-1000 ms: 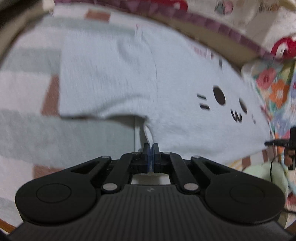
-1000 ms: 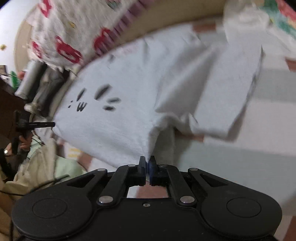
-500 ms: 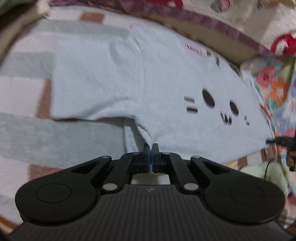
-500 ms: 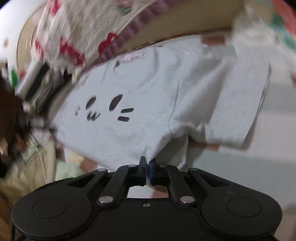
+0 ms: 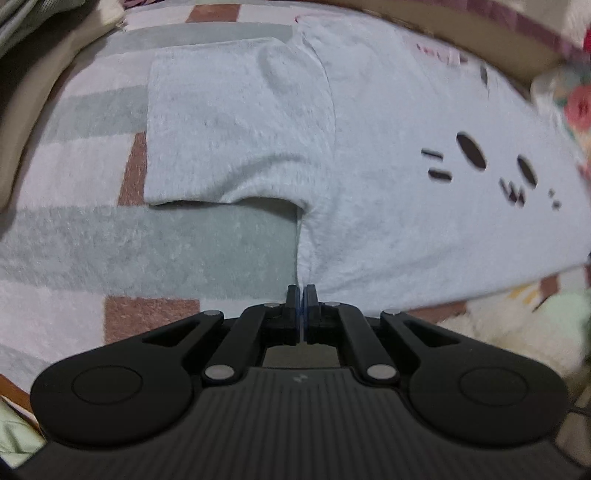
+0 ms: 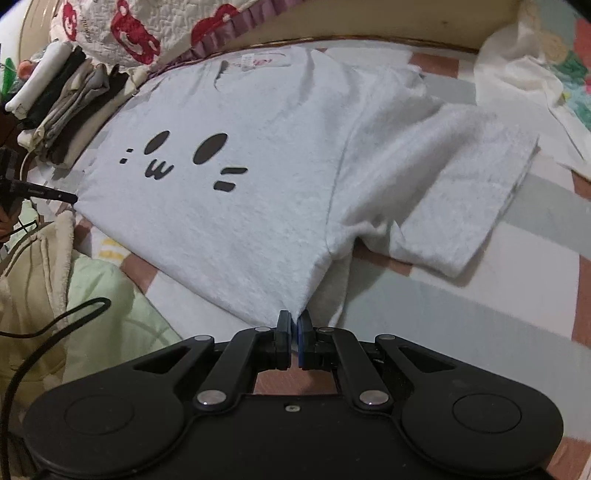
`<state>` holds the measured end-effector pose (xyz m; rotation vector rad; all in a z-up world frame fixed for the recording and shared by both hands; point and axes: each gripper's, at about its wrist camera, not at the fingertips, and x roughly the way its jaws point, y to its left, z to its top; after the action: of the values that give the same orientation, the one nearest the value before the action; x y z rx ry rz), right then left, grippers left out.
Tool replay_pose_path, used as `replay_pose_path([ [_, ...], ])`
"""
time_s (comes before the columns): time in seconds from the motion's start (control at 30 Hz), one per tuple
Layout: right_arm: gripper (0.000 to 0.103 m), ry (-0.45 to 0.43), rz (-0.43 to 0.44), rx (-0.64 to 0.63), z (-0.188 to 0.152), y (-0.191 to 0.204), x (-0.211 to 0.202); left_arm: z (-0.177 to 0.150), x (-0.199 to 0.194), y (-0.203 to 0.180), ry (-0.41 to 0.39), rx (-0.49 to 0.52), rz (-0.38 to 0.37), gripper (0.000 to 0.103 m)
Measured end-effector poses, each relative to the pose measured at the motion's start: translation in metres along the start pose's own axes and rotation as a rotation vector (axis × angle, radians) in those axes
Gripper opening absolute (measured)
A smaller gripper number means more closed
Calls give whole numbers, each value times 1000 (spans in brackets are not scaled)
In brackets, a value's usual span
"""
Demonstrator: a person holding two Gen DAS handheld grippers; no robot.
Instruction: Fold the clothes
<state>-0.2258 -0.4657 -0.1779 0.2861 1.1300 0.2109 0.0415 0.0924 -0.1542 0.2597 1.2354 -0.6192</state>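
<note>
A light grey T-shirt (image 5: pixel 388 155) with a black cat face print lies spread face up on a checked blanket (image 5: pixel 147 236); it also shows in the right wrist view (image 6: pixel 266 192). My left gripper (image 5: pixel 303 291) is shut on the shirt's bottom hem at one corner. My right gripper (image 6: pixel 294 321) is shut on the hem at the other corner. Both sleeves lie flat to the sides. The left gripper's tip (image 6: pixel 55 194) shows at the far left of the right wrist view.
A stack of folded clothes (image 6: pixel 62 110) sits at the back left in the right wrist view. A red-patterned quilt (image 6: pixel 140 29) lies behind the shirt. A white garment (image 6: pixel 524 74) lies at the right. A pale green cloth (image 6: pixel 110 317) and a black cable (image 6: pixel 48 328) lie near me.
Both grippers have stayed shut on the hem. The shirt has been drawn out flatter and lies more evenly spread; the right sleeve has unfolded outward.
</note>
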Motion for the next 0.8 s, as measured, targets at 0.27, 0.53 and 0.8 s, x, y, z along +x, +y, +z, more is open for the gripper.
replay_pose_path([
  [0.27,12,-75,-104,268,-28,-34,-47,18,-45,-1,24,17,0,9],
  [0.53,48,-351,-69,744,-19,-68,-26,104,-3,-150,-168,378,-297,29],
  [0.8,53,-452,-237,793,-23,-58,-14,154,40,-237,-239,426,-423,40],
])
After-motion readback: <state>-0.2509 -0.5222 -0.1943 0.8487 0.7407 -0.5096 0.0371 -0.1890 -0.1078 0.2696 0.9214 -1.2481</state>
